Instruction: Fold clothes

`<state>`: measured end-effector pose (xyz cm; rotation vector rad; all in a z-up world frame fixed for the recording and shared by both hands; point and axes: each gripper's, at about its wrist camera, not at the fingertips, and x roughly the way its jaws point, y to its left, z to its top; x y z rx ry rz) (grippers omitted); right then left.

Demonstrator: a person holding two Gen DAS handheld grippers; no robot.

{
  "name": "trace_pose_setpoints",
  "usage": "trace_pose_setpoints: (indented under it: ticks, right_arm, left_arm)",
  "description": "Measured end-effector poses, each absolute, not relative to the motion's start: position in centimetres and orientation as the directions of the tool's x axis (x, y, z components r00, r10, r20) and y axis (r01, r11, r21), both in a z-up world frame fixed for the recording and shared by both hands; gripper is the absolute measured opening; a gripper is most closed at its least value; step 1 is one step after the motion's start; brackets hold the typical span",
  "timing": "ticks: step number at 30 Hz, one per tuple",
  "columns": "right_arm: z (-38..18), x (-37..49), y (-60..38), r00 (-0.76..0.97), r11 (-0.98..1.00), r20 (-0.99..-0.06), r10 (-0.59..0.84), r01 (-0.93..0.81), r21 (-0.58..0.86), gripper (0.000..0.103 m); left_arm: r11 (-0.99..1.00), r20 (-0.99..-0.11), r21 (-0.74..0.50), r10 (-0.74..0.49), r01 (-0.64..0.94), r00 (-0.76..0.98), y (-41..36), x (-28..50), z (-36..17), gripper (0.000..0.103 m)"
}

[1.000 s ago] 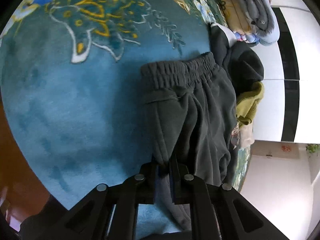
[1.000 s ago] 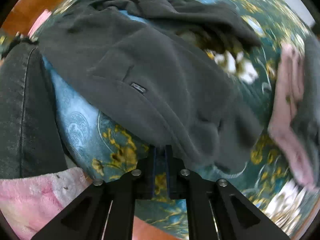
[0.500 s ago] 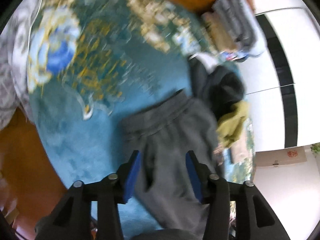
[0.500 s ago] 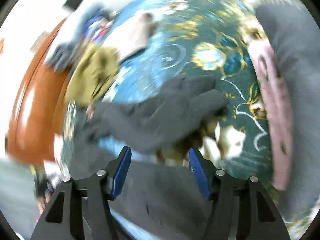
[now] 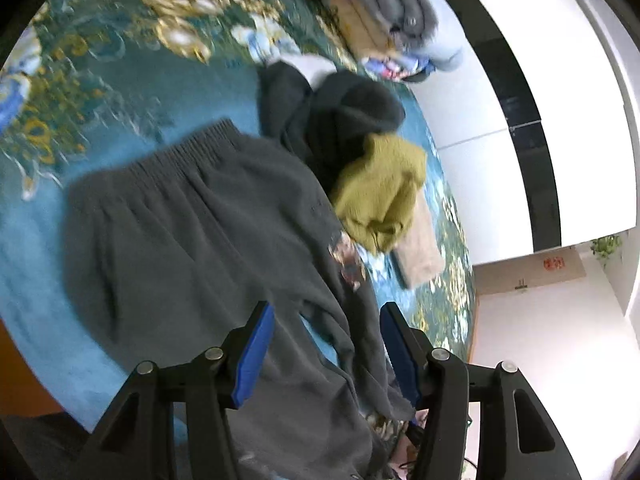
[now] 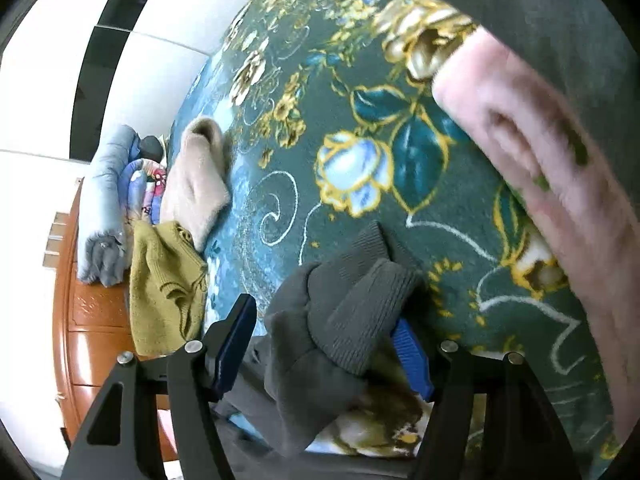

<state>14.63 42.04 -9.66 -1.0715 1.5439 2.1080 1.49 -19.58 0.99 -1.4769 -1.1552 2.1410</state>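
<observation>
On a teal flowered blanket (image 5: 120,92) spread over a bed, dark grey sweatpants (image 5: 192,240) lie flat, the ribbed waistband toward the far side and the legs running back toward the viewer. A second ago both claws were clenched, the left one pinching the fabric. Both have since been opening, though the right's jaws have just begun narrowing again. The left claw (image 5: 326,350) now hovers released above the pants, nothing pressed between its blue pads. This suggests one placing step is finished and a new grip is being sought. The right claw (image 6: 324,344) points at the ribbed leg cuffs (image 6: 360,312), which sit bunched between its spread jaws, though no pad clearly presses them yet. Just beside the pants lie a black garment (image 5: 344,120), an olive sweater (image 5: 380,192) and a beige cloth (image 5: 420,252). Folded clothes (image 5: 384,12) are stacked at the far edge.
</observation>
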Motion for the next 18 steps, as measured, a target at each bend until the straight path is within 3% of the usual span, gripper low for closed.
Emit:
trace_pose_setpoints:
  ticks: [1, 2, 3, 9, 18]
  right_arm:
    - [-9.3, 14.5, 42.0, -0.658, -0.387, -0.735, -0.165, -0.642, 0.662, 0.039]
    - [-8.8, 14.4, 42.1, -0.644, -0.41, -0.749, -0.157, -0.648, 0.642, 0.019]
    - [-8.3, 14.3, 42.1, -0.629, -0.432, -0.763, -0.149, -0.653, 0.622, 0.012]
    - [-0.8, 14.6, 41.8, -0.672, -0.708, -0.74, -0.023, -0.512, 0.487, 0.008]
    - [-3.9, 14.4, 42.8, -0.458, -0.753, -0.88, 0.125, -0.621, 0.217, 0.008]
  left_arm:
    - [-0.634, -0.648, -0.749, 0.635, 0.195, -0.421, -18.7, 1.3, 0.8, 0.059]
    - [-0.633, -0.647, -0.75, 0.64, 0.194, -0.415, -17.9, 1.3, 0.7, 0.059]
    - [-0.633, -0.646, -0.75, 0.643, 0.19, -0.411, -17.2, 1.2, 0.7, 0.059]
    - [-0.675, -0.674, -0.721, 0.633, 0.154, -0.381, -13.8, 0.8, 0.3, 0.059]
    - [-0.684, -0.704, -0.698, 0.602, 0.213, -0.375, -15.8, 0.7, -0.8, 0.059]
